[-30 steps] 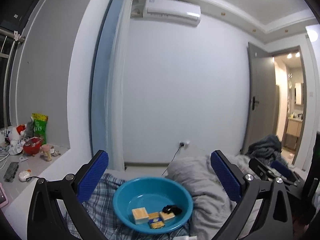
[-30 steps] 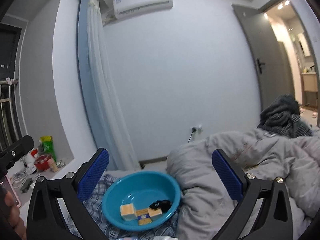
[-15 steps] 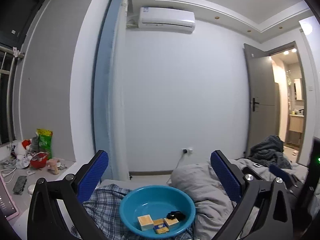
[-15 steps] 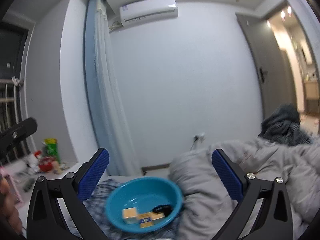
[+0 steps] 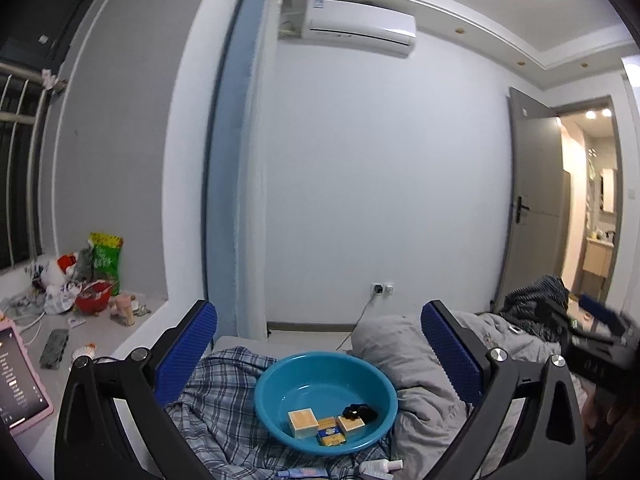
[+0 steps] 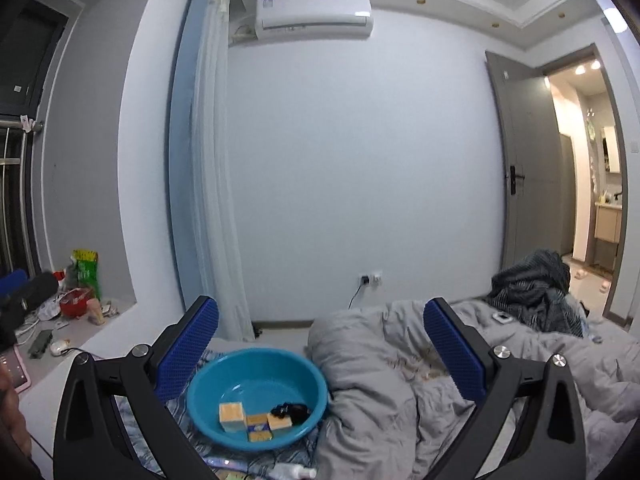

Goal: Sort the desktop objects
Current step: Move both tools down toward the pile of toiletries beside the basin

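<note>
A blue plastic basin (image 5: 280,380) (image 6: 208,384) sits on a plaid cloth (image 5: 224,392) on the bed. In it lie a tan box (image 5: 302,422) (image 6: 231,416), a smaller tan box (image 5: 351,425), a blue and yellow packet (image 5: 331,436) (image 6: 259,428) and a black object (image 5: 360,412) (image 6: 290,410). My left gripper (image 5: 320,344) is open and empty, raised above and behind the basin. My right gripper (image 6: 320,344) is open and empty, raised above the basin's right side. A small white bottle (image 5: 380,467) (image 6: 292,471) and a tube (image 5: 300,473) lie in front of the basin.
A grey duvet (image 6: 420,368) is bunched right of the basin, with dark clothes (image 6: 532,284) beyond. A window ledge (image 5: 60,332) at left holds snacks, a red bowl and a pink tablet (image 5: 20,384). A white wall and an open door (image 6: 516,184) lie ahead.
Both grippers have tilted and shifted slightly; the basin sits a little differently in each view. Both stay open and empty. The objects in the basin have not moved.
</note>
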Action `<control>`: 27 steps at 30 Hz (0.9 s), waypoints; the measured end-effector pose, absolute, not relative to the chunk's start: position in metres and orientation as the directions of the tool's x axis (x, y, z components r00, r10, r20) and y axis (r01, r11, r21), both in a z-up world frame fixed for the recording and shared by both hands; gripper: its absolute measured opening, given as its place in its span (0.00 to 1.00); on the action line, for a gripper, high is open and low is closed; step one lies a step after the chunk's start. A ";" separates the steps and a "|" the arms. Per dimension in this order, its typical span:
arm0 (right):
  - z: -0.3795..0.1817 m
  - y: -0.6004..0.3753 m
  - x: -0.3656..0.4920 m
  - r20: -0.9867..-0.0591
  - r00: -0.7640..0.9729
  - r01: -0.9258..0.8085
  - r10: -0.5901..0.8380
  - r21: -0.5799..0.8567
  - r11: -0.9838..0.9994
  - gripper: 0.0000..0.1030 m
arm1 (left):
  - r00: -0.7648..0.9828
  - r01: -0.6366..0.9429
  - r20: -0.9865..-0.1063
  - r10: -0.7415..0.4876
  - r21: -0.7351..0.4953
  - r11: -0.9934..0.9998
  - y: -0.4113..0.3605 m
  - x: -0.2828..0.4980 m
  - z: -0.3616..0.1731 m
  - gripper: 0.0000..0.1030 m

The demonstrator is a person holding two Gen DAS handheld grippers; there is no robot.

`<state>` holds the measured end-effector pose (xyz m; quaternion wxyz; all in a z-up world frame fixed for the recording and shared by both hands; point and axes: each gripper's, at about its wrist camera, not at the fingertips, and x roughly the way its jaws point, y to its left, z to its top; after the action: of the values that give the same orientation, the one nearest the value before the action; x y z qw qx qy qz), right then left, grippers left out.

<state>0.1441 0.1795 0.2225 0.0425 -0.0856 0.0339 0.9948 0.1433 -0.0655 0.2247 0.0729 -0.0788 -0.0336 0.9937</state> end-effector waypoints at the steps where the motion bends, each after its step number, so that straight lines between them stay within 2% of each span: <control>1: 0.220 0.180 0.142 -0.190 -0.980 -0.075 0.060 0.074 -0.994 0.99 | -0.979 -0.132 -0.147 0.144 -0.085 -0.988 -0.069 0.142 0.227 1.00; 3: 0.212 0.183 0.139 -0.215 -0.976 -0.058 0.037 0.093 -0.994 0.99 | -0.981 -0.119 -0.145 0.131 -0.086 -0.989 -0.075 0.141 0.227 1.00; 8: 0.189 0.188 0.130 -0.317 -0.944 -0.129 0.089 0.107 -0.986 0.99 | -0.969 -0.117 -0.213 0.124 -0.042 -0.992 -0.084 0.129 0.217 1.00; 12: 0.183 0.188 0.124 -0.354 -0.933 -0.111 0.060 0.127 -0.986 0.99 | -0.960 -0.107 -0.256 0.117 -0.051 -0.993 -0.086 0.115 0.205 1.00; 15: 0.183 0.179 0.113 -0.379 -0.924 -0.090 0.046 0.098 -0.991 0.99 | -0.938 -0.144 -0.306 0.161 -0.076 -0.987 -0.085 0.103 0.187 1.00; 20: 0.172 0.159 0.091 -0.407 -0.913 -0.055 0.024 0.065 -0.996 0.99 | -0.909 -0.144 -0.390 0.149 -0.042 -0.989 -0.074 0.081 0.158 1.00; 23: 0.161 0.155 0.076 -0.458 -0.889 -0.050 0.009 0.078 -0.996 0.99 | -0.902 -0.169 -0.398 0.166 -0.026 -0.985 -0.068 0.076 0.141 1.00; 27: 0.143 0.150 0.061 -0.524 -0.852 -0.033 -0.002 0.058 -0.998 0.99 | -0.876 -0.182 -0.456 0.154 0.020 -0.983 -0.054 0.061 0.116 1.00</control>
<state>0.0610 0.1497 0.1434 0.0080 -0.2722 0.0326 0.9617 0.0607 -0.0543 0.1155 0.0867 -0.2329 0.0310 0.9681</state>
